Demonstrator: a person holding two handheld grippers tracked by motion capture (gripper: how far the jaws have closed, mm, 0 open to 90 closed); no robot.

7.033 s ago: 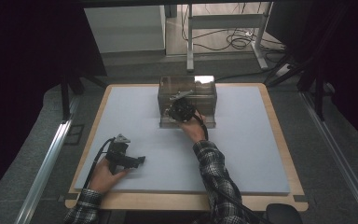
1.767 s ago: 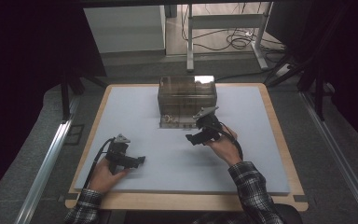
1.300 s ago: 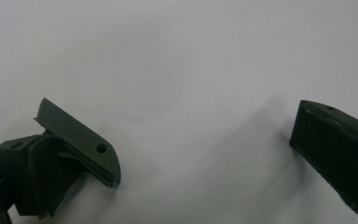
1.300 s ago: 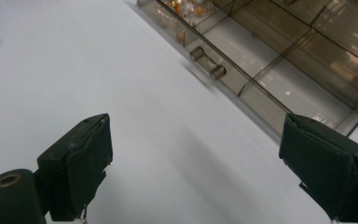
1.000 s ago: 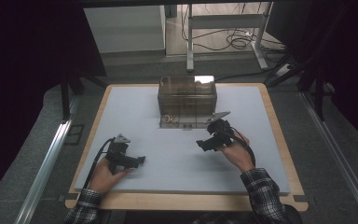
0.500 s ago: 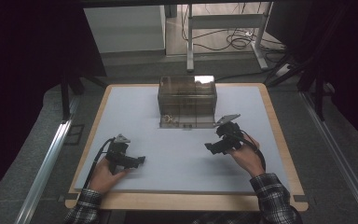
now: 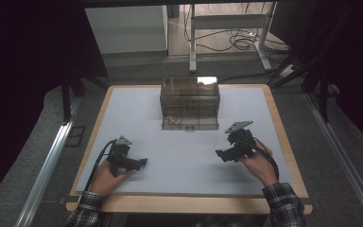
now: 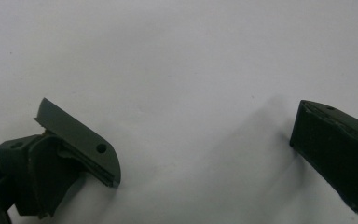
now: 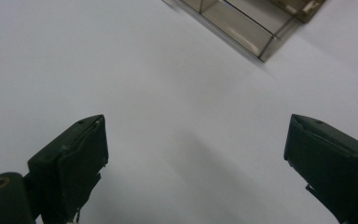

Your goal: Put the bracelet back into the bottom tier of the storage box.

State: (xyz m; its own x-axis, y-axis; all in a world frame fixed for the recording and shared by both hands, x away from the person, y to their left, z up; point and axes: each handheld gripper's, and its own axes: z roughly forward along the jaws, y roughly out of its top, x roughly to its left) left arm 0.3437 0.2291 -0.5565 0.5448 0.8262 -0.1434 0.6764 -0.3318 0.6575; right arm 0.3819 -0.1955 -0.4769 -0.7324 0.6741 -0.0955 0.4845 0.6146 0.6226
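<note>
1. The left hand-held gripper lies low over the near left part of the surface, gripped by the person's left hand, its nose pointing right across the mat.
2. In the left gripper view its jaws stand spread wide with nothing but pale mat between them.
3. The right hand-held gripper sits at the near right, held by the right hand with the plaid sleeve coming in from the bottom edge; its nose points left.
4. In the right gripper view its jaws are likewise spread apart and empty.
5. The clear brown drawer box stands at the far middle of the surface, well apart from both grippers; a corner of it shows in the right gripper view.
6. Small items lie in its lower compartment, too small to name.
7. No writing or label can be read.
</note>
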